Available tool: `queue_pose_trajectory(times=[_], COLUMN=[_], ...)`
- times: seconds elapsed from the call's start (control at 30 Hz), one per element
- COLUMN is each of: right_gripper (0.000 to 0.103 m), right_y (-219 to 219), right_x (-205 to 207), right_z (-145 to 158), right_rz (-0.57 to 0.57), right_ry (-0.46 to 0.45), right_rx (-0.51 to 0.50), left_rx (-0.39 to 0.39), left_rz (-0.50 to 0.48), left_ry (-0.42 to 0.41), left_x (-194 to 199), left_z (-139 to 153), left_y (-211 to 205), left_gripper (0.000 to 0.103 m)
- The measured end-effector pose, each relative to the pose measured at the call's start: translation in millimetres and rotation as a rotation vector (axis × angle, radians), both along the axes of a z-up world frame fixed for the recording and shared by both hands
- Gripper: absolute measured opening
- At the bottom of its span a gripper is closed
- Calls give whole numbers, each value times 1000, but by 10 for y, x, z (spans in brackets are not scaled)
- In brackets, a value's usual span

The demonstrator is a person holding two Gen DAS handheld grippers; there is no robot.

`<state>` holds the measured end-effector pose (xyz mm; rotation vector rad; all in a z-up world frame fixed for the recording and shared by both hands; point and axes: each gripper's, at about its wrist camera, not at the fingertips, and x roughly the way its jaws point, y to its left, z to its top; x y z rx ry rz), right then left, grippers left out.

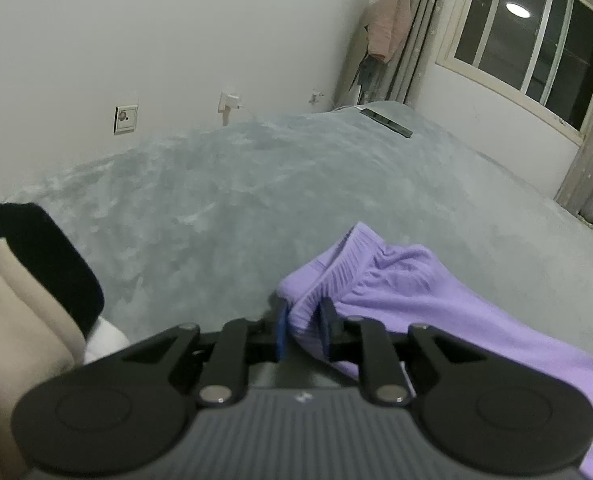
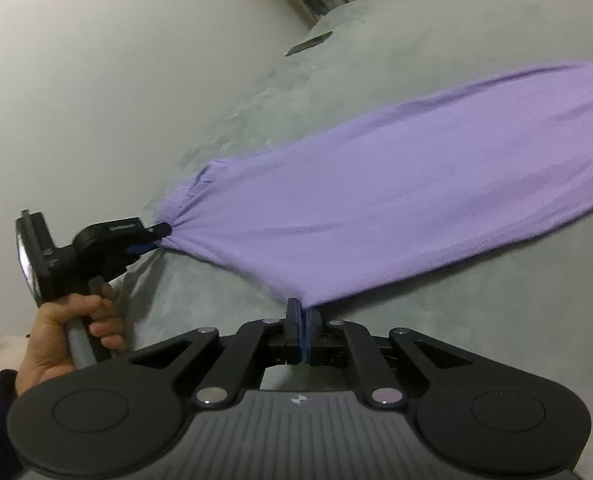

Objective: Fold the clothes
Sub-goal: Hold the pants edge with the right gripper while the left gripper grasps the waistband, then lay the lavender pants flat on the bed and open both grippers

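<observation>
— Firstly, item one?
— Purple garment [image 2: 396, 184], soft knit with a ribbed, gathered waistband. It lies stretched over the grey blanket [image 2: 476, 340] on the bed, running away from both sets of fingers toward the far right.

— Left gripper [image 1: 302, 320]?
— Clenched on the purple garment. A bunch of the waistband sits between its blue pads [image 1: 281, 330], the cloth fanning out just past the fingertips and to their right. From the right wrist view the same gripper [image 2: 164, 236] shows at the left, fabric puckered tight where the fingertips meet it. A hand [image 2: 62, 332] grips its handle, dark sleeve at the wrist.

— Right gripper [image 2: 302, 316]?
— Clamped as well, pads nearly touching. The near edge of the garment comes to a point exactly at its fingertips and is pinched there; the rest spreads forward and rightward beyond them.

— Cloth between the two grips?
— Pulled into a shallow taut edge.

— Other entries?
— Beige and black clothing [image 1: 20, 280] left of the left fingers. A phone [image 1: 386, 120] far ahead on the blanket. A window [image 1: 536, 40] beyond.
</observation>
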<state>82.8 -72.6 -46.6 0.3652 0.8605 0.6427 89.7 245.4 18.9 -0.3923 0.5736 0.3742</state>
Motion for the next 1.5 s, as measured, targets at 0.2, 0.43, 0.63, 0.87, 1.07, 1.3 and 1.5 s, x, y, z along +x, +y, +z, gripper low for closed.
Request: queue_pose_trajectory(times=[0.2, 0.43, 0.63, 0.87, 1.07, 1.3, 1.5], right_gripper=[11, 28, 39, 39, 39, 39, 42], right_y=[-94, -446, -843, -1506, -2391, -3137, -3246], right_x=[32, 29, 65, 129, 212, 411, 720], right_z=[27, 93, 145, 160, 83, -41, -80], right_rz=[-32, -141, -251, -453, -743, -915, -904], right_ry=[39, 70, 17, -56, -49, -83, -123], right_rx=[9, -38, -113, -183, -146, -91, -135], left_rx=[1, 77, 138, 152, 105, 135, 221], left_rz=[8, 36, 68, -193, -408, -552, -585], left_ry=[-11, 1, -38, -7, 40, 43, 53], left_x=[2, -21, -167, -227, -313, -278, -291], left_z=[24, 116, 356, 451, 346, 84, -66], left_y=[21, -42, -158, -810, -1492, -2068, -2295], left_gripper=[16, 39, 48, 58, 61, 64, 64])
